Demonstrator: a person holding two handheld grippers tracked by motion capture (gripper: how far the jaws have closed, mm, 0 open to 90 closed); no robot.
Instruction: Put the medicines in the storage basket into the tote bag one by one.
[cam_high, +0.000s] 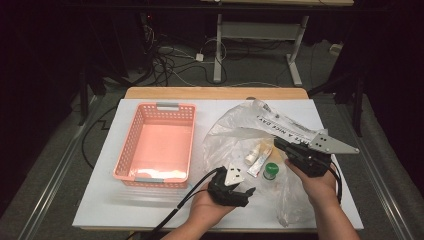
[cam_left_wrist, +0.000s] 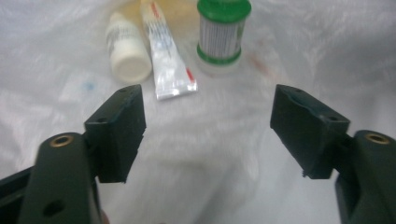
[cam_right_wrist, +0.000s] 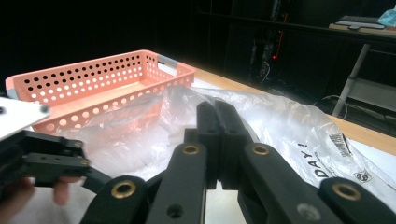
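Crinkled clear plastic bag (cam_high: 235, 132), perforated basket (cam_high: 157, 145).

The green-capped bottle (cam_left_wrist: 219, 30) is cut off by the top edge in the left gripper view, and its label print is blurred. The tube (cam_left_wrist: 168, 56) lettering cannot be read.

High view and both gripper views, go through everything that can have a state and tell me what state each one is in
Left gripper: open, nothing between the jaws.
Right gripper: shut on the plastic bag.
Plastic bag: crumpled, its edge lifted, spread over the table.
Pink basket: upright, empty.
Green-capped bottle: upright, cap on.
White bottle: lying on its side, cap on.
Tube: lying flat beside the white bottle.
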